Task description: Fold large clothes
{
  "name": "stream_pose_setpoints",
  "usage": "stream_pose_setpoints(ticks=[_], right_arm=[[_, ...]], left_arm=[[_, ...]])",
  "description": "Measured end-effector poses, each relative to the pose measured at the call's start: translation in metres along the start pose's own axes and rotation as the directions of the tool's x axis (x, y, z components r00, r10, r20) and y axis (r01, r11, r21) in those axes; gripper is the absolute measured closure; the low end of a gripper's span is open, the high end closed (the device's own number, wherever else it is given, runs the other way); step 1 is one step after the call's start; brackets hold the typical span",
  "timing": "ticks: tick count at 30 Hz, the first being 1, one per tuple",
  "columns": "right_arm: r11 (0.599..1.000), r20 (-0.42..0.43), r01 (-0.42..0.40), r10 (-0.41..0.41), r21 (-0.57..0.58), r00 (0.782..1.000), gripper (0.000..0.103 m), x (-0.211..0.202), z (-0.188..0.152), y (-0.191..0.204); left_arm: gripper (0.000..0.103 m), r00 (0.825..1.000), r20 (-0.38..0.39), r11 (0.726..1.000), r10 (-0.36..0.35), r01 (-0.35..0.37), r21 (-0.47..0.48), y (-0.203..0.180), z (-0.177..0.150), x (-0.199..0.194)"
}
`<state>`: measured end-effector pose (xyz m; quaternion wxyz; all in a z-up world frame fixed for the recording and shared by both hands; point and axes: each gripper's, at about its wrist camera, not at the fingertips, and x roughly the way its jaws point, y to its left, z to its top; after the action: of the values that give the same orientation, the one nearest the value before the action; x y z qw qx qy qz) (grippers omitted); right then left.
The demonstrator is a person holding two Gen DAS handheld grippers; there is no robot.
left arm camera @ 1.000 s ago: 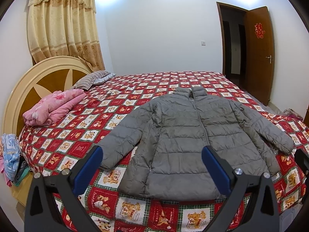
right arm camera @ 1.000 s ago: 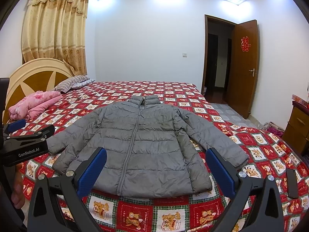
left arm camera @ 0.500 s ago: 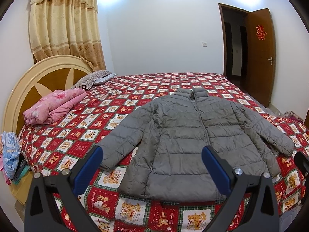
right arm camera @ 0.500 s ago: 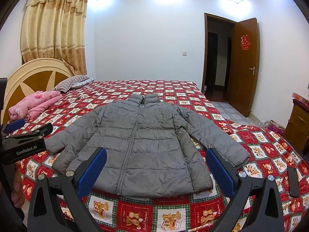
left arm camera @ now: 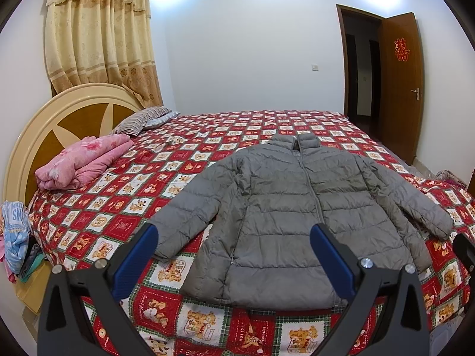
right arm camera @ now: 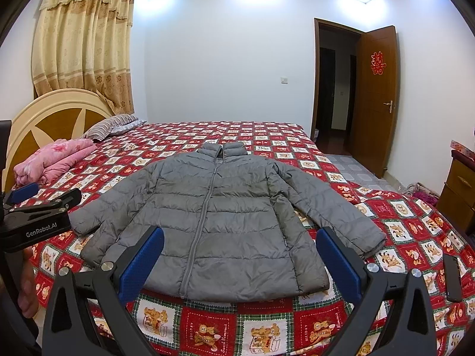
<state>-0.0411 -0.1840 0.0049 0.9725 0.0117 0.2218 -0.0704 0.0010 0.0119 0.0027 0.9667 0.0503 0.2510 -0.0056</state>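
Left gripper: jaws wide open, hold nothing, above bed edge, apart from jacket.
Right gripper: jaws wide open too, empty, touch nothing.
Jacket: grey puffer, flat on bed, zip closed, both sleeves spread out, hem near front edge.
Around: pink blanket by headboard; striped pillow; dark phone on cover at right.
Writing: "GenRobot.AI" on left gripper body; "HOLIDAY" on quilt squares.

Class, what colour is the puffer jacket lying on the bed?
Grey, plain and quilted: the jacket shows best in the right wrist view.
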Motion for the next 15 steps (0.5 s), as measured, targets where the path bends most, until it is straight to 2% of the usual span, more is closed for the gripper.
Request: stream_pose_setpoints(ticks=[15], right_arm=[[1.000, -0.002, -0.002, 0.002, 0.000, 1.000, 0.001, -0.0002, -0.0008, 0.0007]], left_arm=[[0.000, 1.000, 0.000, 1.000, 0.004, -0.004, -0.004, 0.0009, -0.0015, 0.0025]])
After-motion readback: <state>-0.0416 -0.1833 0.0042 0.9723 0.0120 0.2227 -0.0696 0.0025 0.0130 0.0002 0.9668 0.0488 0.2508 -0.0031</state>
